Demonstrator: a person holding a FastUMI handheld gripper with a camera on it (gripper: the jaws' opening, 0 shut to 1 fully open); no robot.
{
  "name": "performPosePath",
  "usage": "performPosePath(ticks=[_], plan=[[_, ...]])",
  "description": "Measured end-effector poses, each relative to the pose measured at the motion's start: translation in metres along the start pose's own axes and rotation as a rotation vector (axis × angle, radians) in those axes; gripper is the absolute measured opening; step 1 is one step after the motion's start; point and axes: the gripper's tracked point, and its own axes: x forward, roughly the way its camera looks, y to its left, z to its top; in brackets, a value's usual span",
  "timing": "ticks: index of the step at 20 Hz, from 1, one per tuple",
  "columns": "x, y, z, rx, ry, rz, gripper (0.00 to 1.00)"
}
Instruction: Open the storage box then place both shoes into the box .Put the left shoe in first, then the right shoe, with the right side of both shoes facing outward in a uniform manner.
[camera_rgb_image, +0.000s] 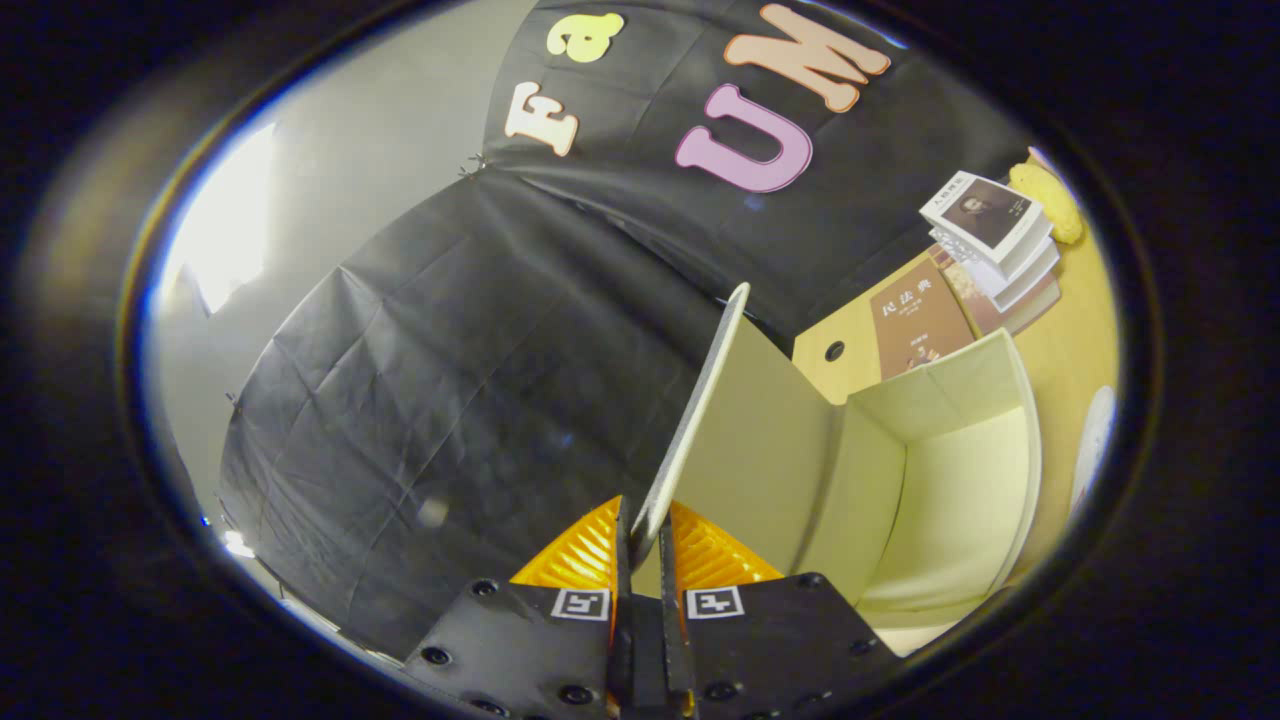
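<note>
My gripper (644, 535) is shut on the lid (700, 400) of the pale storage box, with both fingers pressing on the lid's near edge. The lid stands raised, seen edge-on, running away from the fingers. To the right of the lid the box's open inside (950, 480) shows, with cream walls and nothing in it that I can see. A white rounded thing (1092, 440) peeks out past the box's right wall; I cannot tell if it is a shoe.
The box sits on a yellow wooden table (1070, 330). Beyond the box lie a brown book (918, 320) and a stack of books (990, 235), with a yellow soft object (1048, 200) behind them. Black cloth walls the booth behind the lid.
</note>
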Motion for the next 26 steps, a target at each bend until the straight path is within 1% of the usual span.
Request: performPosePath(ticks=[5, 7, 8, 10, 12, 14, 19, 26], plan=[[0.026, 0.010, -0.013, -0.017, 0.019, 0.009, 0.14], [0.033, 0.011, -0.015, -0.061, 0.016, -0.003, 0.37], [0.033, 0.013, -0.013, -0.073, 0.010, 0.001, 0.37], [0.030, 0.013, -0.014, -0.077, 0.004, 0.008, 0.52], [0.028, 0.003, -0.005, -0.108, -0.016, -0.021, 0.67], [0.014, -0.012, 0.006, -0.157, -0.045, -0.061, 0.82], [-0.031, -0.049, 0.034, -0.267, -0.107, -0.173, 0.89], [-0.107, -0.124, 0.083, -0.424, -0.167, -0.394, 1.00]])
